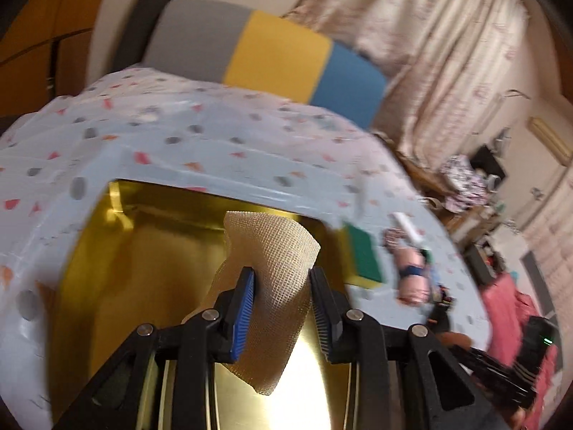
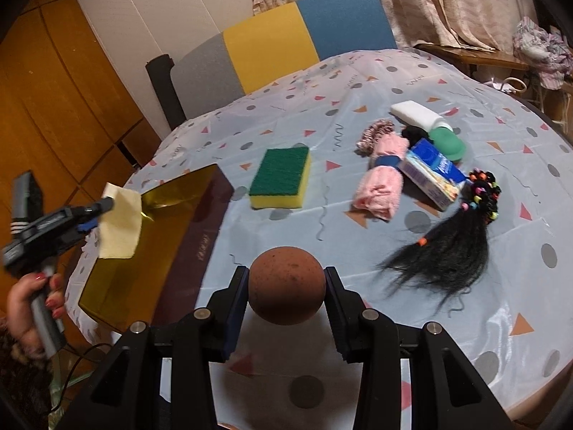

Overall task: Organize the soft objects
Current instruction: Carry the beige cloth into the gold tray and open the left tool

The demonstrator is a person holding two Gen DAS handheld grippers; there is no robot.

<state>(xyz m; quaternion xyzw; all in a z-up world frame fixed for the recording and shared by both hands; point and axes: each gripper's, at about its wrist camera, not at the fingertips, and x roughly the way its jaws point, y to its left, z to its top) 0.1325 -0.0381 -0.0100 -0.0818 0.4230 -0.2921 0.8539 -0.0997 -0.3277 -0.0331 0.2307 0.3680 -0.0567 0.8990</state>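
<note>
- The left claw (image 1: 282, 286) was clamped on a beige mesh cloth (image 1: 272, 247), holding it above the gold interior of the open box (image 1: 150, 251); the cloth hung down between the fingers, not yet touching the box floor as far as the blur allowed.
- The right claw (image 2: 286, 286) gripped a brown foam ball (image 2: 286, 285) between both pads, lifted over the patterned tabletop (image 2: 358, 82) just beside the box's dark outer wall.
- Other soft things lay unsorted on the tabletop: a green-and-yellow sponge (image 2: 281, 177) near the box, a rolled pink towel (image 2: 381, 182), a scrunchie (image 2: 374, 136), a white foam block (image 2: 412, 113), a green pad (image 2: 447, 143), a blue tissue pack (image 2: 431, 172) and a black hairpiece (image 2: 454, 247) with coloured beads.
- Step in hand, by my reading: dropping the cloth into the box, with the ball queued to follow.
- The next move probably called for the left claw to lower and let go so the cloth settled inside, then clear away so the right claw could swing the ball over the rim.
- The ball could roll on the slick gold lining if released from high up.
</note>
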